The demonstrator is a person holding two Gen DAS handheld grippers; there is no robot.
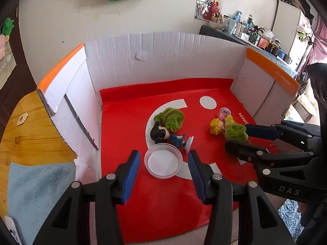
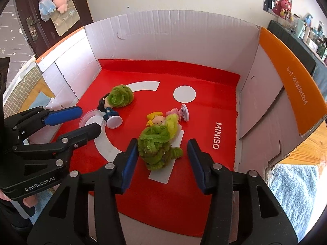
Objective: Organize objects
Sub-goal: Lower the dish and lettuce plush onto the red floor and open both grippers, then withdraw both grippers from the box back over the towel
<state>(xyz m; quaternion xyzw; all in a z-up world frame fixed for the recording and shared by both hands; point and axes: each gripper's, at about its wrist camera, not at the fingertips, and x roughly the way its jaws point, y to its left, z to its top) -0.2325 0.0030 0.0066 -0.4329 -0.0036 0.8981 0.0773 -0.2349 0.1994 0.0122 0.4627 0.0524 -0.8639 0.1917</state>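
A red mat (image 1: 126, 110) lines a white cardboard box. A clear round dish (image 1: 163, 160) sits on it between the fingers of my open left gripper (image 1: 163, 164). Behind it lies a dark-haired figurine (image 1: 163, 135) beside a green fuzzy ball (image 1: 169, 118). My right gripper (image 2: 161, 153) is open around a second green fuzzy bundle (image 2: 156, 147), which lies against a blonde figurine (image 2: 157, 119). The right gripper also shows in the left wrist view (image 1: 239, 137), the left one in the right wrist view (image 2: 90, 118).
White cardboard walls with orange rims (image 2: 290, 77) enclose the mat on three sides. A wooden table (image 1: 22, 126) with a light blue towel (image 1: 36, 194) lies left of the box. A grey towel (image 2: 294, 189) lies at the right.
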